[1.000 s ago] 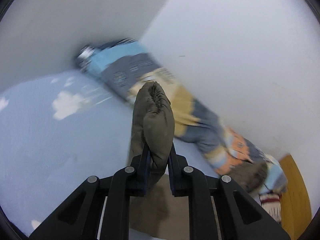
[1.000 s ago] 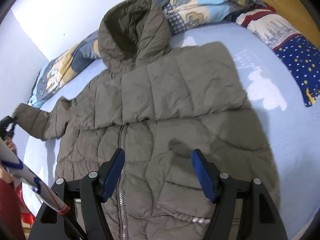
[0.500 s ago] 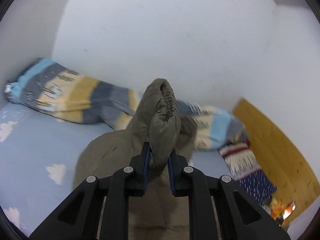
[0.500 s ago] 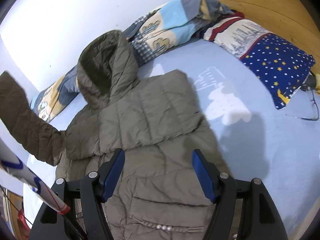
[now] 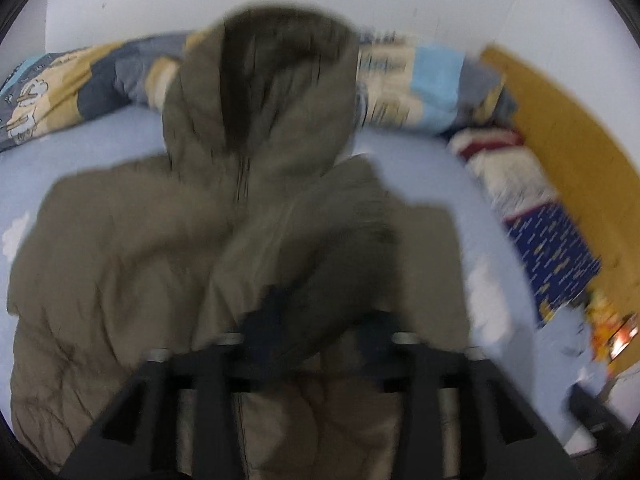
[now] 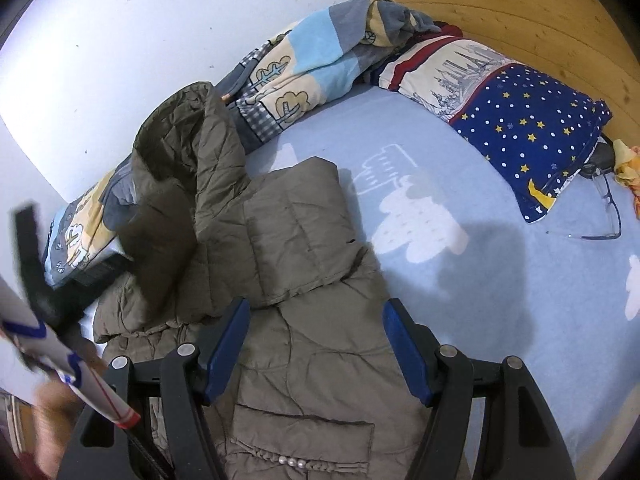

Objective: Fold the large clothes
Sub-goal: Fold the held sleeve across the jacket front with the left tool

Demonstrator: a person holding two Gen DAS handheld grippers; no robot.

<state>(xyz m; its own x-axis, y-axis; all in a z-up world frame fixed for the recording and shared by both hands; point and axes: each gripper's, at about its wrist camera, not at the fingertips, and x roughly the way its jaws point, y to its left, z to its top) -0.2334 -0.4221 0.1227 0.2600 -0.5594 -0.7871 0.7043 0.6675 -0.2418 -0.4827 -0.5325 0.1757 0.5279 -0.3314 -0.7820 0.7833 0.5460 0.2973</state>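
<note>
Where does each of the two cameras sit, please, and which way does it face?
Left wrist: on the left gripper, low over the olive hooded jacket, facing its hood and the wall; blurred.
Right wrist: on the open right gripper, above the jacket's hem, facing the star pillow and headboard; a sleeved forearm shows.
Shared: jacket, patterned quilt, blue sheet.
</note>
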